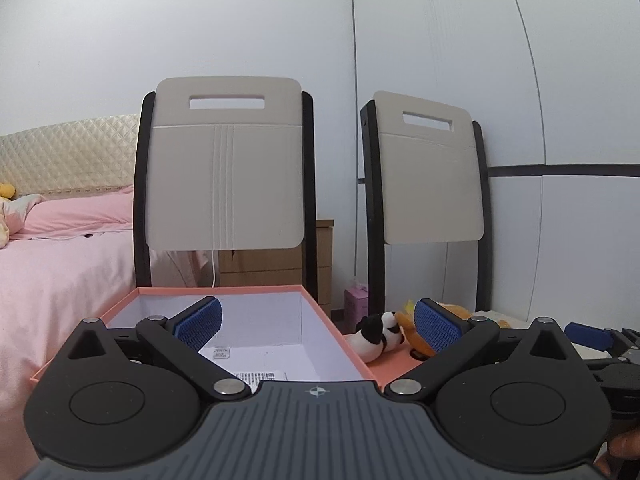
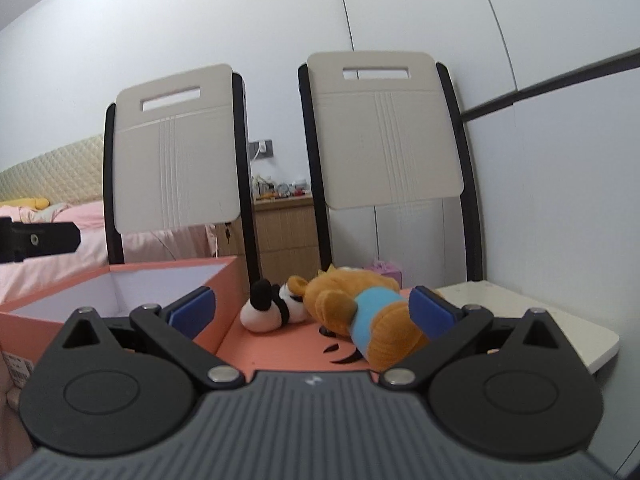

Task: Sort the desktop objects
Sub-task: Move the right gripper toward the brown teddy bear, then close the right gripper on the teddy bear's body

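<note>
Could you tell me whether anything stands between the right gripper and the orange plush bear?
Nothing visible does. The right gripper is open with the orange plush bear just ahead, by its right finger. The panda plush lies left of the bear, beside the open box.

place: home bedroom | signs: bed (image 1: 60,248) with pink sheets, quilted headboard (image 1: 68,156), probably wooden nightstand (image 2: 284,232)

box (image 1: 320,312): pink w/ white inside, open, upright, in front of me | panda (image 2: 270,308): small b/w plush, lying on pink lid (image 2: 280,354) just right of box | bear (image 2: 360,312): orange plush, blue shirt, lying down, touching panda
</note>
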Action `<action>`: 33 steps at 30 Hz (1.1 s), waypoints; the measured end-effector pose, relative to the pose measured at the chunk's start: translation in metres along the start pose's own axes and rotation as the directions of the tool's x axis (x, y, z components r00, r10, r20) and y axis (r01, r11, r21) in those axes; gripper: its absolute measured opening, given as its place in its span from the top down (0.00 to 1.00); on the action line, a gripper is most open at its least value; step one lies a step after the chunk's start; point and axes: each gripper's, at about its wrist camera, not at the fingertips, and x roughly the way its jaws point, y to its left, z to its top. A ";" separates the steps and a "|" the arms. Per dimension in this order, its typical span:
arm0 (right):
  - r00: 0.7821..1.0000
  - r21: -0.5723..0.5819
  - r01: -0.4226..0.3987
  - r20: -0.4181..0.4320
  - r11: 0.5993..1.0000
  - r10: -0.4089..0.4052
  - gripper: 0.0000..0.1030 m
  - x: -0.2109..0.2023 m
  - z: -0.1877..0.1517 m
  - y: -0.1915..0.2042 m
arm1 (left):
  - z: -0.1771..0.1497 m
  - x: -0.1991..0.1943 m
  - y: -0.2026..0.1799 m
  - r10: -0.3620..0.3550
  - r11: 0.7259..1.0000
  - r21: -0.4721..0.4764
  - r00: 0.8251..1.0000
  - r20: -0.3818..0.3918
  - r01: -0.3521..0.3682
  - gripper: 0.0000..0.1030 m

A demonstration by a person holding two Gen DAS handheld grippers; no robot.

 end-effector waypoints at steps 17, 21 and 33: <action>0.993 -0.078 -0.110 -0.050 0.991 0.106 0.00 -0.012 -0.001 0.021 | 0.002 0.005 0.024 0.012 0.995 -0.102 0.999 -0.033 -0.015 0.00; 0.990 -0.122 -0.133 -0.066 0.984 0.126 0.00 -0.017 0.008 0.022 | 0.001 0.003 0.027 0.029 0.994 -0.106 0.999 -0.030 -0.032 0.00; 0.969 -0.166 -0.224 -0.148 0.960 0.200 0.00 0.042 0.049 -0.008 | -0.012 -0.004 0.030 0.105 0.991 -0.076 0.994 -0.021 -0.106 0.00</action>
